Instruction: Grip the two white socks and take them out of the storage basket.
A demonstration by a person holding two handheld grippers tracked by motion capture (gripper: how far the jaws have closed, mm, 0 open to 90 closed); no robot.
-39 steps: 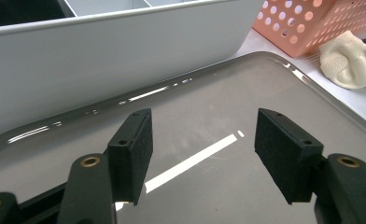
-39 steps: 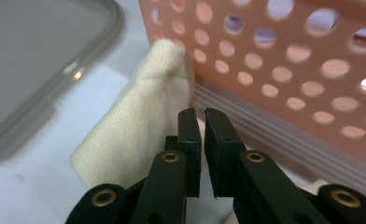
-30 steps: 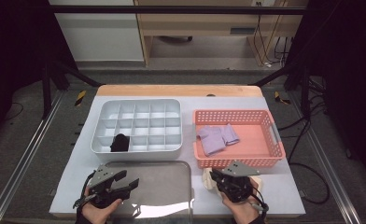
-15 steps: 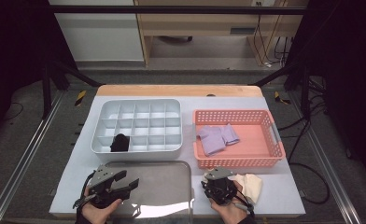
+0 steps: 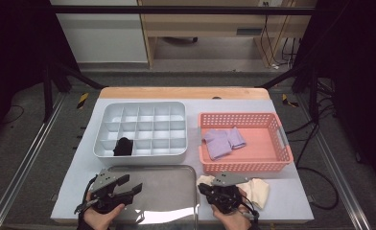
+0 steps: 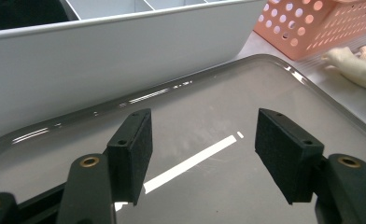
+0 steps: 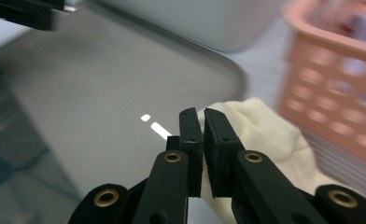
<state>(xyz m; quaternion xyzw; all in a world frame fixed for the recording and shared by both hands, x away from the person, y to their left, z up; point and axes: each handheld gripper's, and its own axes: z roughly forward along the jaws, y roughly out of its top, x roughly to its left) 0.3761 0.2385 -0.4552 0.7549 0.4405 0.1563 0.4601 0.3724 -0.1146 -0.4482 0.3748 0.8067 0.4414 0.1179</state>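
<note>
A cream sock (image 5: 256,190) lies on the table just right of the steel tray (image 5: 169,189). My right gripper (image 5: 206,190) sits at the tray's right edge, shut on the sock's left end; in the right gripper view the jaws (image 7: 200,116) pinch the cream sock (image 7: 260,133) over the tray (image 7: 102,84). My left gripper (image 5: 135,188) hovers low over the tray's left part, open and holding nothing. The left gripper view shows its jaws (image 6: 202,144) wide apart above the bare tray (image 6: 218,102), with the sock (image 6: 354,63) at far right.
A white compartment box (image 5: 143,106) stands behind the tray, with a black item (image 5: 123,146) in a front-left cell. To its right a pink basket (image 5: 282,143) holds purple cloths (image 5: 223,141). The table's front edge is right by my hands.
My right gripper has moved left to the tray's edge, pulling the cream sock, which now trails to its right. The left gripper has stayed put.
</note>
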